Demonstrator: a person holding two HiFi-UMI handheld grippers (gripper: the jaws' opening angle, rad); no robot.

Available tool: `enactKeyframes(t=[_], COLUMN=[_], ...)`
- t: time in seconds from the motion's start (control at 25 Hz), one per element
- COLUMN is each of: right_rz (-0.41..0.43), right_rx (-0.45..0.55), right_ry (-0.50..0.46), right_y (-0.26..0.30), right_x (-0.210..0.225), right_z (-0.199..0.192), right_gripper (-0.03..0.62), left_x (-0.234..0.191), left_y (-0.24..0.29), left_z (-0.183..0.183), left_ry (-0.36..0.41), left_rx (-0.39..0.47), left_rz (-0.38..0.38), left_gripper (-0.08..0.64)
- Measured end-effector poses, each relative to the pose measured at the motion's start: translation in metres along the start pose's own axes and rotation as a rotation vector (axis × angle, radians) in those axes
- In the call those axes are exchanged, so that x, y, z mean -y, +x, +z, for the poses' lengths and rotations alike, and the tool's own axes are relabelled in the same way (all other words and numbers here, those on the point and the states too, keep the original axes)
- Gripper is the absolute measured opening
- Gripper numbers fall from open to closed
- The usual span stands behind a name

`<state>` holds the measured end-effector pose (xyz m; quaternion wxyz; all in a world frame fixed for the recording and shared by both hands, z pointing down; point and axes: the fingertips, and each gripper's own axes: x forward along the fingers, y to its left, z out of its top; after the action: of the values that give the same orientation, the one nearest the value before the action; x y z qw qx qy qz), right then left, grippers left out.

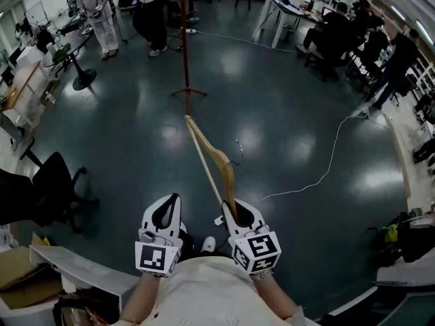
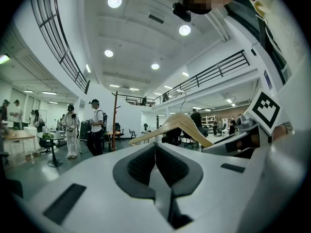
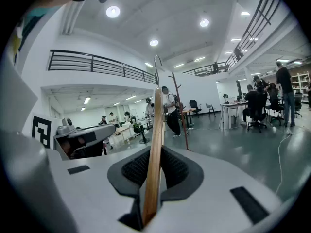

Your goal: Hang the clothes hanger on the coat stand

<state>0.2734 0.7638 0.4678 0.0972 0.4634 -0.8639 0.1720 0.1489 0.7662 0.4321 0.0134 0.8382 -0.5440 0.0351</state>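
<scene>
Hanger count: one wooden clothes hanger (image 3: 155,144), clamped at one end in the right gripper (image 1: 238,210), pointing toward the single red-brown coat stand (image 1: 184,39) well ahead. The left gripper (image 1: 166,210) is squeezed closed on nothing.

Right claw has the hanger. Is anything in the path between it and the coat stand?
Nothing visible does. Only bare floor lies between the wooden hanger, held in the right claw, and the coat stand. The white cable lies off to the right of that line.
</scene>
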Motion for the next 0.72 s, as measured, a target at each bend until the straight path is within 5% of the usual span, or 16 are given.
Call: enactKeyframes(t=[0.32,0.72], right_rz=[-0.038,-0.046], right_rx=[-0.03,-0.108], right_ry=[0.033,0.045], right_y=[0.027,0.131], right_x=[0.027,0.038], right_z=[0.001,0.012], right_gripper=[0.066,0.066], left_x=[-0.018,-0.114], left_y=[0.04,0.103], left_z=[0.008,-0.014], left_ry=[-0.042,-0.105], left_rx=[0.06,0.027], left_rz=[-0.004,0.037], left_gripper=[0.014,0.014])
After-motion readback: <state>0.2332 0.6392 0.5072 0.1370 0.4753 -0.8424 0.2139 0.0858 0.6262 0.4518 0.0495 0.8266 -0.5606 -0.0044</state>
